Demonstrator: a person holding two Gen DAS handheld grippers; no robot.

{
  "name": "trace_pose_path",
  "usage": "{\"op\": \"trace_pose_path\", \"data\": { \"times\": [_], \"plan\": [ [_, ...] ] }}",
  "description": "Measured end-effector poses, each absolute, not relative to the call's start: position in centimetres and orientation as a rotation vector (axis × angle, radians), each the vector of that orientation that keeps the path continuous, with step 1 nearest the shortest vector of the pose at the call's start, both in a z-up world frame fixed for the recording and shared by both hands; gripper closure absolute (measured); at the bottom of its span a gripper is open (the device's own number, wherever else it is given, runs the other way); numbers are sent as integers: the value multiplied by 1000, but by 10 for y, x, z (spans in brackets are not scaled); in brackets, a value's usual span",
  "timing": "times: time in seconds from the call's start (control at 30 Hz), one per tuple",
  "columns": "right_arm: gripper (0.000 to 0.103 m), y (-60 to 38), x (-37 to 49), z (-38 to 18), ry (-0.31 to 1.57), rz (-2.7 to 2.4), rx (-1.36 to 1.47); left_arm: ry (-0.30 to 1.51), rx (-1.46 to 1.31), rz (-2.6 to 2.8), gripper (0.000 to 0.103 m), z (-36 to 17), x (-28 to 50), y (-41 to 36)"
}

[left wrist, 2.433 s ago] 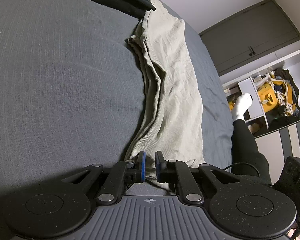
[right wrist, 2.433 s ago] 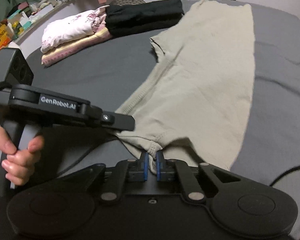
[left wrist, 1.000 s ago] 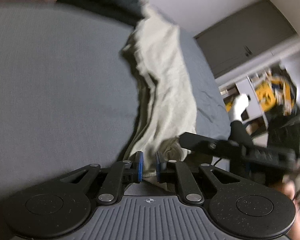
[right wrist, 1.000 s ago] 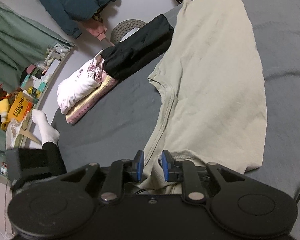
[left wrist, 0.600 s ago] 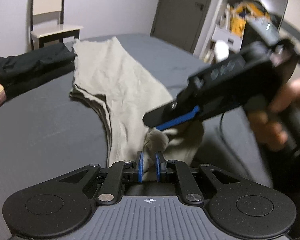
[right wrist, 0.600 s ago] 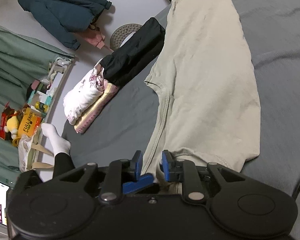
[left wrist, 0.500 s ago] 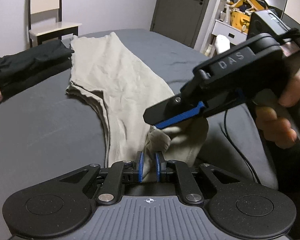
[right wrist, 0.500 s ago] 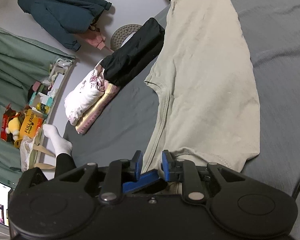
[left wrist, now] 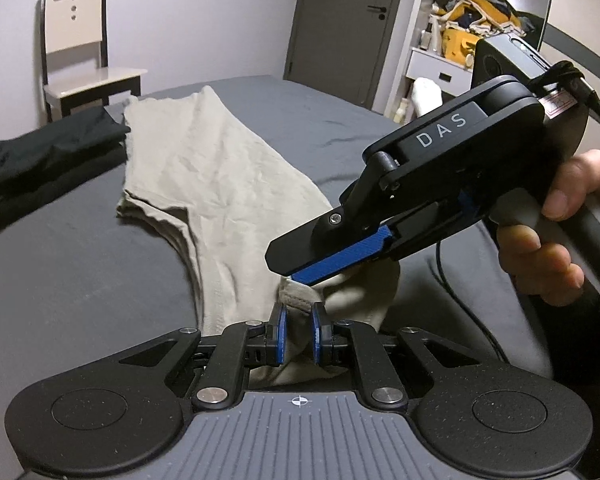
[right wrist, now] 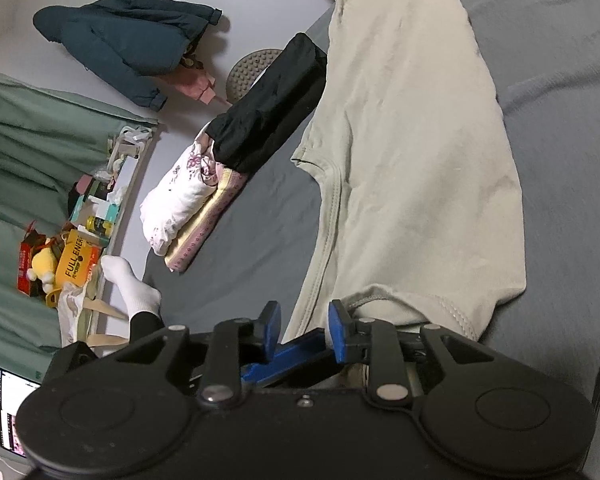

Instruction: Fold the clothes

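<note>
The jaws of the left gripper [left wrist: 298, 334] are nearly closed, pinching a bunched hem of the long, pale beige knit garment [left wrist: 220, 184] between their blue pads. The jaws of the right gripper [right wrist: 302, 330] stand apart with nothing clamped between them; in the left wrist view its black body marked "DAS" hangs just above the left gripper, and the person's hand [left wrist: 556, 240] holds its handle. The garment's near end is lifted and gathered at the grippers, while the rest lies stretched along the dark grey bed [left wrist: 80, 264] toward the far edge. Beside its far end sit a folded black garment [right wrist: 272, 108] and a folded white floral-print garment [right wrist: 180, 196]. A cream wooden chair [left wrist: 80, 52] stands behind the bed.
</note>
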State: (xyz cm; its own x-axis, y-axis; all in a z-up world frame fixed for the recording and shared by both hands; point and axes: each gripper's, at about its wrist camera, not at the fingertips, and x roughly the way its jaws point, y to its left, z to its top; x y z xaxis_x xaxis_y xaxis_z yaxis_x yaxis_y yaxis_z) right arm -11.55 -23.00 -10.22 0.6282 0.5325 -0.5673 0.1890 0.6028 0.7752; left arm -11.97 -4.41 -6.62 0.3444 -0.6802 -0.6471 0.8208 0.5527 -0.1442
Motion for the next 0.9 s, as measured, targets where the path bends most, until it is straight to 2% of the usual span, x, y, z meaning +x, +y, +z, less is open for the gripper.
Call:
{"op": "trace_pose_path", "data": {
  "times": [0.37,0.4,0.47,0.5,0.53,0.8,0.9],
  "plan": [
    [77,-229,-119,-106,910,241,939,732,211,-963,92,-67,-118,-44],
    [77,-229,-119,-106,910,241,934,734,205,-964,88,-66,-117,-43],
    [74,-229,-120,-106,917,242,929,725,184,-959,65,-65,-118,-40],
    [74,-230,-120,-107,923,245,932,710,172,-953,41,-64,-118,-39],
    [74,-230,-120,-108,928,246,936,691,160,-945,28,-63,-119,-37],
    [74,-231,-124,-108,922,249,952,654,172,-921,27,-63,-117,-36],
    [70,-231,-127,-105,912,253,949,630,196,-933,27,-63,-119,-39]
  ]
}}
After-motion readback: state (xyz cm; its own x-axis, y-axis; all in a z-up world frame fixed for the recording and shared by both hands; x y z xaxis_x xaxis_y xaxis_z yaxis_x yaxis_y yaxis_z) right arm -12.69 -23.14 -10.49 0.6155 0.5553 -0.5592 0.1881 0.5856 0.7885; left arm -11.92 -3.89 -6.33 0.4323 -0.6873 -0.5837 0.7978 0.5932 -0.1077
